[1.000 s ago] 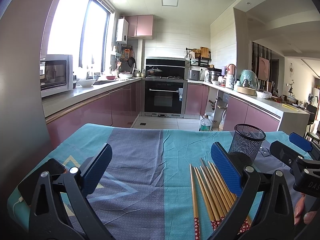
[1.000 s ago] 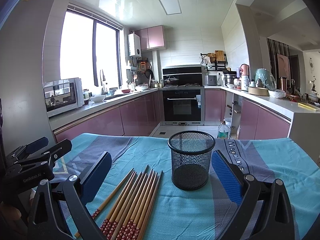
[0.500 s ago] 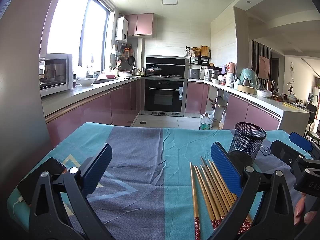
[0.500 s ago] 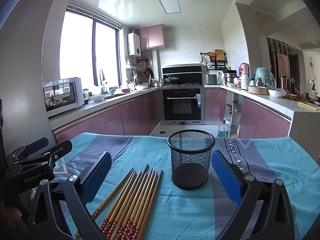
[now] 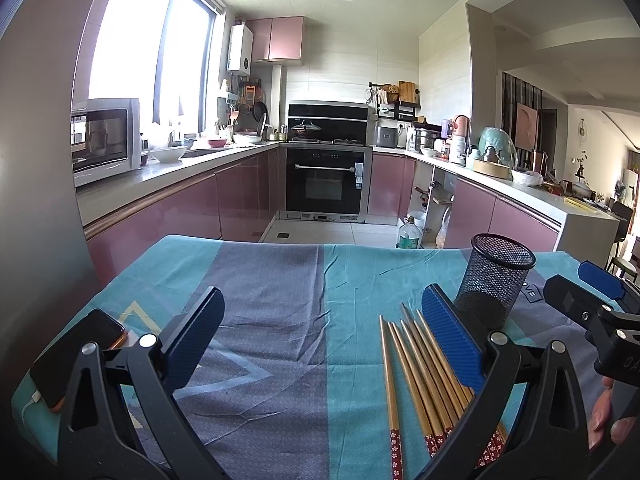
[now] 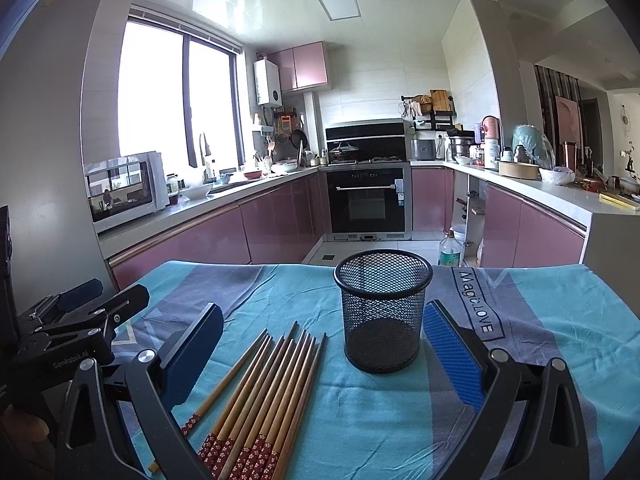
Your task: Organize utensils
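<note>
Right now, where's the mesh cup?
The black mesh cup stands upright on the tablecloth, centre of the right wrist view, just right of the row of chopsticks and ahead of the open right gripper.

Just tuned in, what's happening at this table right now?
A person holds two open grippers over a cloth-covered table; neither grips anything. The chopsticks lie in a loose row beside the empty mesh cup, between the right gripper fingers. The left gripper hovers just left of them. Nothing sorted yet.
</note>
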Demonstrator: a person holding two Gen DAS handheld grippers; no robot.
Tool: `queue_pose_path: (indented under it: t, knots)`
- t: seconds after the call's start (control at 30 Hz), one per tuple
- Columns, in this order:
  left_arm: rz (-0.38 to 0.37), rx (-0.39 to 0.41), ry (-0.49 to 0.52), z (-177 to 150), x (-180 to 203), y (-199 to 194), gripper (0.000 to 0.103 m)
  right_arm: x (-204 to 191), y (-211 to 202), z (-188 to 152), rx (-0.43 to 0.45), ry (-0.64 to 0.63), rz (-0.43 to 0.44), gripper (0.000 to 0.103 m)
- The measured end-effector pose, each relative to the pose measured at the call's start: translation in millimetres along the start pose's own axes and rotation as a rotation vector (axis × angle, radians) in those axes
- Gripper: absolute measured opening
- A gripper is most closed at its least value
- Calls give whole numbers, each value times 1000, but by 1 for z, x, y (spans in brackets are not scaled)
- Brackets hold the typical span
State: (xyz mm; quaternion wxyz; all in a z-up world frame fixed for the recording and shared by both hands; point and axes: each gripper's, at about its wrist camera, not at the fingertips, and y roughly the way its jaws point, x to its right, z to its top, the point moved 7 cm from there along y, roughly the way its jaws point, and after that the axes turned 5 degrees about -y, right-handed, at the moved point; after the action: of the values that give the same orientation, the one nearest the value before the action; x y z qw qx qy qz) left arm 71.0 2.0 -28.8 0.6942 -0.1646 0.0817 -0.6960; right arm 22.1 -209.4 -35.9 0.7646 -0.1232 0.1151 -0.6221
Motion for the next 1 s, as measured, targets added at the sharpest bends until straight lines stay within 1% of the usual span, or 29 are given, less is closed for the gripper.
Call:
queue_pose_path:
  t: [0.27, 0.47, 0.53, 0.6, 0.67, 0.73, 0.8, 0.9, 0.97, 1.0]
  knots:
    - [-4, -39, 2, -4, -3, 9, 97, 1, 4, -3, -29, -1, 4, 97]
    - [-14, -116, 17, -14, -8, 24, 97, 0, 12, -8, -90, -8, 23, 97]
    - [-19, -150, 27, -20, -11, 30, 97, -1, 16, -13, -127, -24, 34, 97]
    - [-28, -186, 34, -26, -13, 36, 97, -2, 22, -18, -170, -29, 57, 94]
    - [-46, -230, 39, -32, -13, 43, 97, -3, 30, -25, -224, -40, 69, 88]
    - [-67, -263, 42, -36, -12, 48, 91, -6, 37, -34, -281, -53, 80, 83]
    - [-85, -305, 58, -42, -8, 56, 89, -8, 46, -43, -340, -55, 100, 81]
    - [-103, -362, 93, -53, 1, 67, 86, -13, 58, -57, -417, -74, 115, 70]
    - [-93, -414, 121, -62, 7, 78, 85, -15, 65, -63, -462, -82, 119, 62]
    - [-87, -438, 131, -66, 9, 83, 81, -15, 68, -66, -477, -85, 123, 61]
